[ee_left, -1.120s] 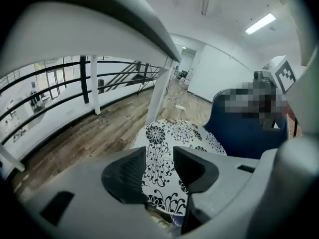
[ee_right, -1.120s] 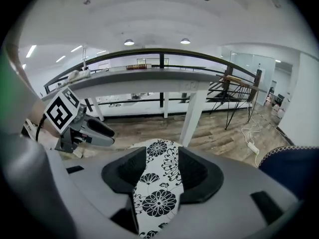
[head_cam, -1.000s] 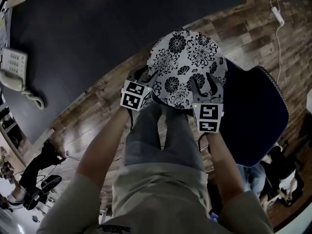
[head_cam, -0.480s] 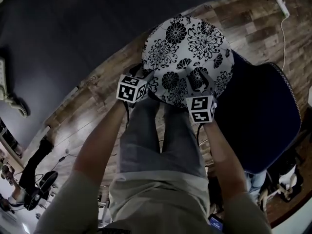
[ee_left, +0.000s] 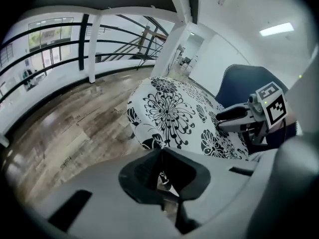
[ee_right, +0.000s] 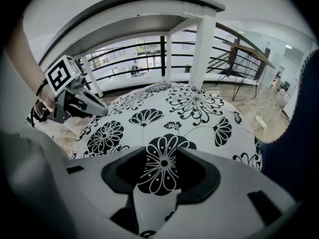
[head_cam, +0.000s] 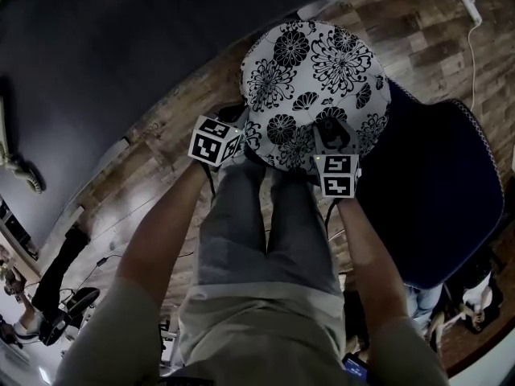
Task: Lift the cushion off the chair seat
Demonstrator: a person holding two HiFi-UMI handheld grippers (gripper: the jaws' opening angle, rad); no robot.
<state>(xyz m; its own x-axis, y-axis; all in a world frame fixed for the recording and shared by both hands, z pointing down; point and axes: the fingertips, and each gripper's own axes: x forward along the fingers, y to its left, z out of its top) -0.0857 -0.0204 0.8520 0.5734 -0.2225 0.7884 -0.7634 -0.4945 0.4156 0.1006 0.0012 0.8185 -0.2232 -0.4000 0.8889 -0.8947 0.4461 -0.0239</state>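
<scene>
A round white cushion (head_cam: 315,75) printed with black flowers lies on a dark blue chair (head_cam: 438,191). Both grippers are at its near rim. My left gripper (head_cam: 240,127) is at the left of that rim, and in the left gripper view its jaws (ee_left: 160,154) are closed together with a scrap of the patterned edge (ee_left: 149,141) between them. My right gripper (head_cam: 332,133) has one finger lying on top of the cushion. In the right gripper view the flowered fabric (ee_right: 164,163) fills the gap between the jaws (ee_right: 162,156) and touches both pads.
A large dark tabletop (head_cam: 121,47) fills the upper left, above wood flooring (head_cam: 145,175). A white power strip with its cable (head_cam: 469,6) lies on the floor at the far right. My own legs (head_cam: 265,232) stand just below the cushion. White posts (ee_right: 202,54) and railings stand behind.
Both grippers came down from above the cushion's near rim onto it. The left jaws, spread a second ago, have closed on the edge. The right jaws now straddle the rim.
</scene>
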